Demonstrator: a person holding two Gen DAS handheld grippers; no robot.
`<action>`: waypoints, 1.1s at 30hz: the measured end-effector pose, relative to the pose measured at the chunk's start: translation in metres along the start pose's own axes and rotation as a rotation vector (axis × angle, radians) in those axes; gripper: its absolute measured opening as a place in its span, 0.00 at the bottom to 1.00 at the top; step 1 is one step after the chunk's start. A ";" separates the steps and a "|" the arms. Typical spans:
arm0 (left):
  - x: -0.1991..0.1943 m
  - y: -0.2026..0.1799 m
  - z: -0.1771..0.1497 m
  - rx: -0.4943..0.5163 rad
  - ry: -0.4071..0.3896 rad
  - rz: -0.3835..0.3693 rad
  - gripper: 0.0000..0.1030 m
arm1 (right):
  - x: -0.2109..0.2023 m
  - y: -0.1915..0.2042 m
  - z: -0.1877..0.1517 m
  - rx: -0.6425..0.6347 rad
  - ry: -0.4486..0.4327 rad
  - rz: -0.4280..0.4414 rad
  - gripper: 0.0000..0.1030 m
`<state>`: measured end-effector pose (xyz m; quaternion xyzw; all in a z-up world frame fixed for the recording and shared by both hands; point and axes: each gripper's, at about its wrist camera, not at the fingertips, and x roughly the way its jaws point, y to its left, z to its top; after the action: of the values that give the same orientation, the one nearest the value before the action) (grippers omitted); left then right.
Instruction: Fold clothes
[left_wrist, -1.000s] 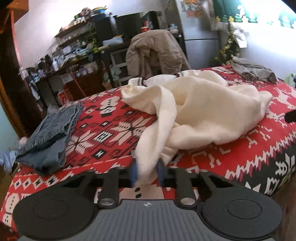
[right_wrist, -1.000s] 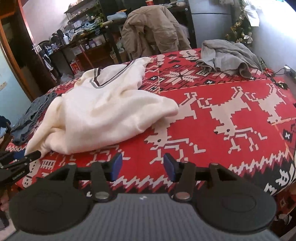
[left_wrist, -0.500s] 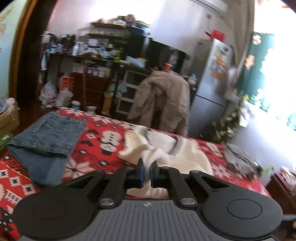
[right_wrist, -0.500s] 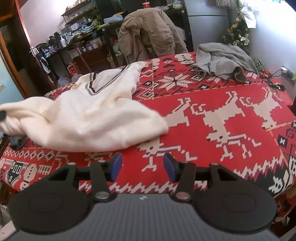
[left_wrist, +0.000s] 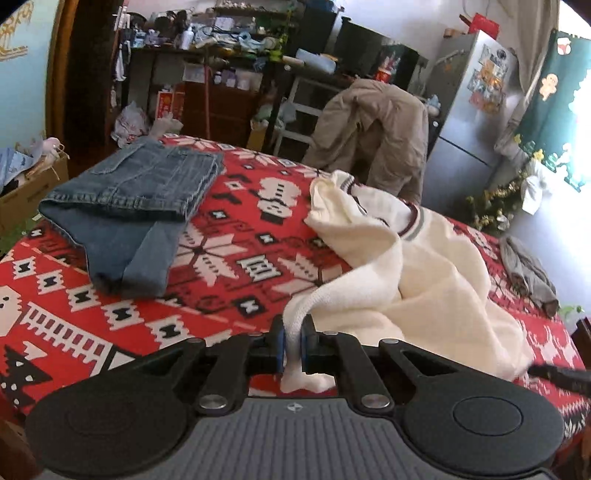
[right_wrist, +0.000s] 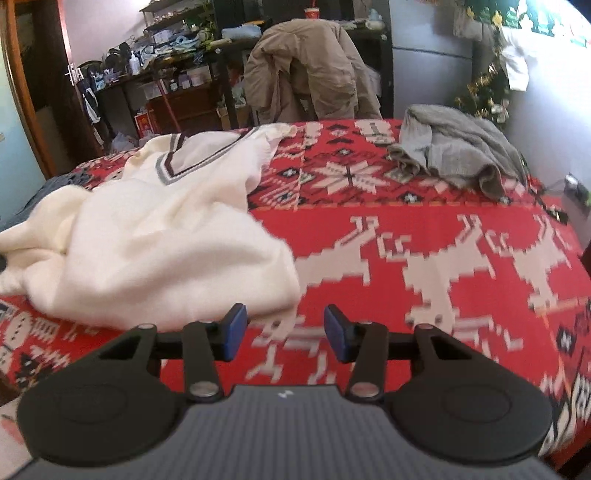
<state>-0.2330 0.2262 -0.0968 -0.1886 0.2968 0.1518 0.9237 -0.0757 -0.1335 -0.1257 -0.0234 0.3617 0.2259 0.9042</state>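
Both wrist views look low and forward across the bed (left_wrist: 92, 314), sharing the cream sweater (left_wrist: 424, 280) (right_wrist: 166, 236).

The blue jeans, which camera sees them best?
The left wrist view. There the blue jeans lie folded and fully visible on the red blanket. In the right wrist view only a dark sliver shows behind the cream sweater.
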 end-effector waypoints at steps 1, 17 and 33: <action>0.001 0.000 -0.001 0.008 0.003 -0.006 0.07 | 0.005 -0.002 0.002 0.003 -0.001 0.007 0.50; -0.040 -0.004 0.047 -0.090 -0.119 -0.188 0.04 | -0.050 0.001 0.063 0.003 -0.183 0.106 0.07; 0.018 0.029 0.020 -0.180 0.063 -0.014 0.14 | 0.026 0.005 0.078 0.083 -0.093 0.004 0.38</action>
<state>-0.2208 0.2639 -0.1000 -0.2774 0.3098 0.1653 0.8943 -0.0108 -0.1029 -0.0854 0.0255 0.3285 0.2132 0.9198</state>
